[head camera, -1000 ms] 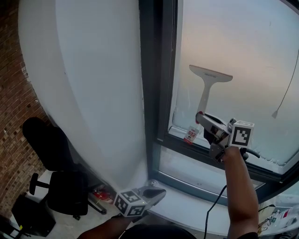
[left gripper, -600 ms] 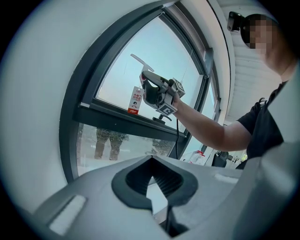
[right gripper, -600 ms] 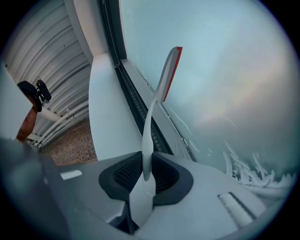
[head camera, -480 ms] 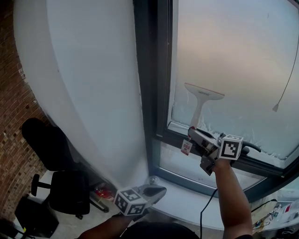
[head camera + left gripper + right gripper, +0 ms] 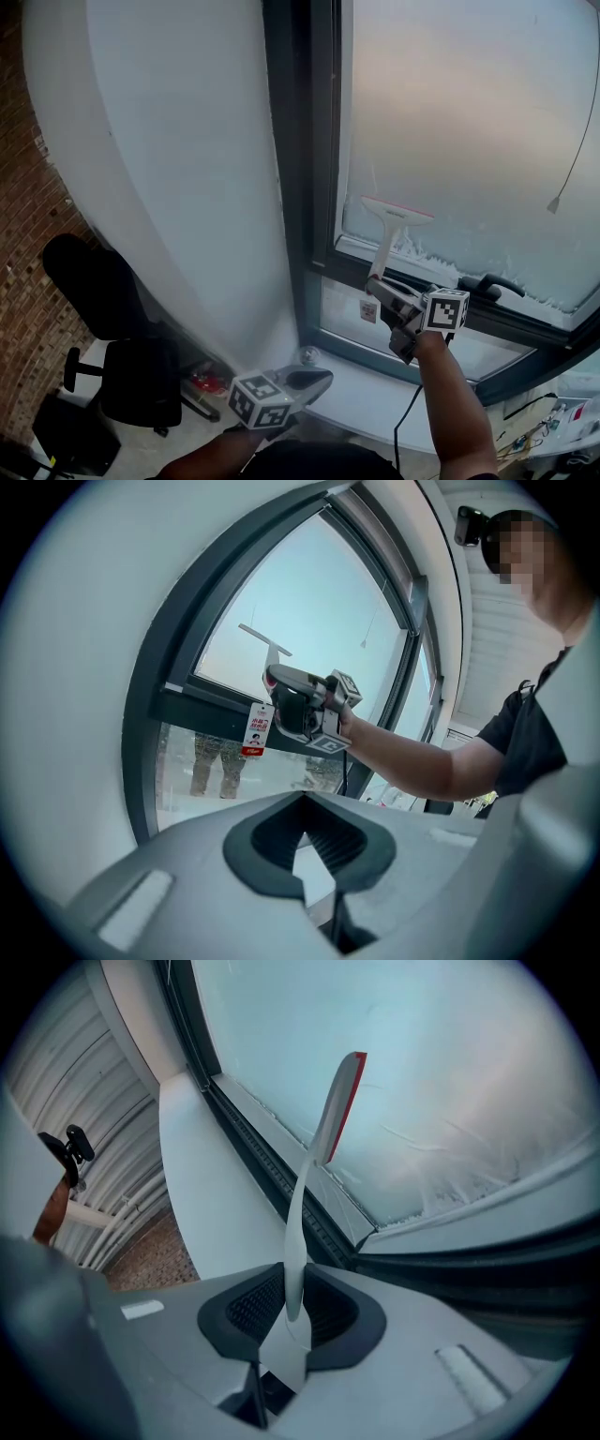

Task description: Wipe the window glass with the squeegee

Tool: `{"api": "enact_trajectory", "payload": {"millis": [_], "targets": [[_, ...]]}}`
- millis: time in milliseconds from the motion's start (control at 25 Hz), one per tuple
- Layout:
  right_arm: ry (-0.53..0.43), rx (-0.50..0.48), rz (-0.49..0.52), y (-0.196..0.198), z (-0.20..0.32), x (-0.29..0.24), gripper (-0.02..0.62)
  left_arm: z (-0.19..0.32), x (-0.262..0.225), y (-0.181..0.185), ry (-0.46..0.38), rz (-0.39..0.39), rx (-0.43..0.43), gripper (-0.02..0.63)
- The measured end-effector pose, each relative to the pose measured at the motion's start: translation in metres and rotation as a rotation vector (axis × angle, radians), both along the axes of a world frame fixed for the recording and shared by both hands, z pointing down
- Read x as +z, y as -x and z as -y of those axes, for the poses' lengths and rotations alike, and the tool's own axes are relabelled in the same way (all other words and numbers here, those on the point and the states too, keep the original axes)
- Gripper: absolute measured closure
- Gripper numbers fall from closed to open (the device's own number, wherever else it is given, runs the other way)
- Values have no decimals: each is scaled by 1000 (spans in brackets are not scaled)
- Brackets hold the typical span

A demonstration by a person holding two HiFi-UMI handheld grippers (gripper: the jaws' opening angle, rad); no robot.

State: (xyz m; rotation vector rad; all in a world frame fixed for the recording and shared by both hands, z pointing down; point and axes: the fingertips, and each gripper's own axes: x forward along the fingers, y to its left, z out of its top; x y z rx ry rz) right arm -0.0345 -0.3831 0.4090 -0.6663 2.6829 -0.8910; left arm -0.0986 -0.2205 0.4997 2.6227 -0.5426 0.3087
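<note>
Right gripper clamps the squeegee handle, left gripper closed and empty; the blade could jam on the window frame and twist.

**Squeegee low on the hazy pane**

The white squeegee stands nearly upright, its slim handle clamped in the right tool. Its red-edged blade lies crosswise against the window glass, near the lower left corner. The glass is hazy, with whitish residue along its bottom edge.
</note>
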Motion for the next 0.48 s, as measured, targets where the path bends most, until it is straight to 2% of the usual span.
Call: {"api": "enact_trajectory", "payload": {"millis": [280, 480], "targets": [[72, 3, -11, 0, -2, 45, 509, -1, 3, 1, 2, 1, -1, 606], [90, 11, -8, 1, -4, 58, 509, -2, 4, 1, 3, 1, 1, 606]]}}
